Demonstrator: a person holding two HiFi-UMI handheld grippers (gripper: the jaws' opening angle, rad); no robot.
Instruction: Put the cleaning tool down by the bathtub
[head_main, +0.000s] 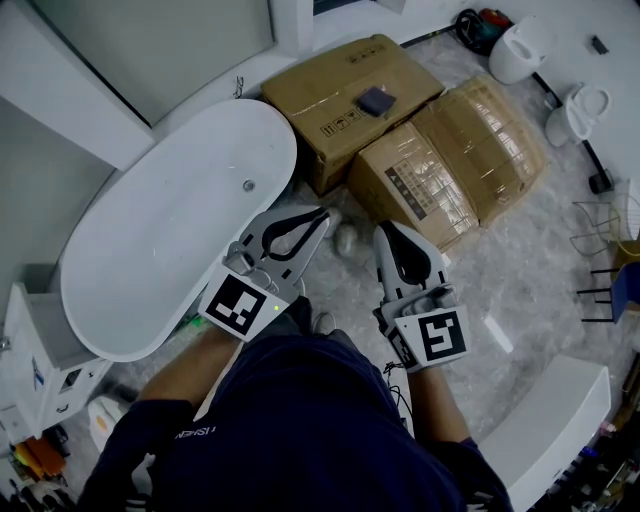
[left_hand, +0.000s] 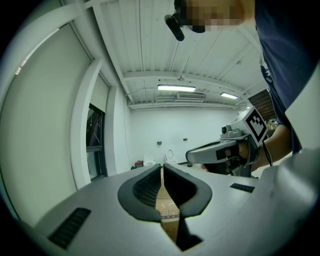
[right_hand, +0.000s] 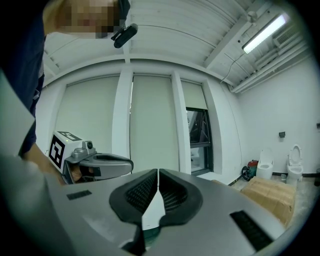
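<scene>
Left hand-held gripper (head_main: 320, 215) and right hand-held gripper (head_main: 385, 230) both pressed together, empty; bathtub (head_main: 170, 230) beside, cardboard boxes (head_main: 335, 95) ahead.

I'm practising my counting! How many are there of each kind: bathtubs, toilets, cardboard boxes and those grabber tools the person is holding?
Bathtub: 1
Toilets: 2
Cardboard boxes: 3
Left gripper and right gripper: 2
Total: 8
</scene>
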